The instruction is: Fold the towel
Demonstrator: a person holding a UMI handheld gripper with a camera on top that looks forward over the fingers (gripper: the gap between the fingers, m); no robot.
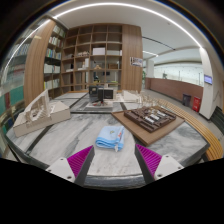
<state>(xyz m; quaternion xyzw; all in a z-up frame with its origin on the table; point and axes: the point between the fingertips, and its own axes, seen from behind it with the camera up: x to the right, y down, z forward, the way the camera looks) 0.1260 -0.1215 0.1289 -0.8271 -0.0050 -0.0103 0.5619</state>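
A light blue towel lies folded in a small bundle on a white and grey marbled table, just ahead of my fingers and slightly to their middle. My gripper is open and empty, with the magenta pads set wide apart on either side. The towel sits beyond the fingertips and does not touch them.
A brown board with dark objects lies on the table beyond the towel to the right. A white model stands to the left. Tall wooden bookshelves and chairs fill the room behind the table.
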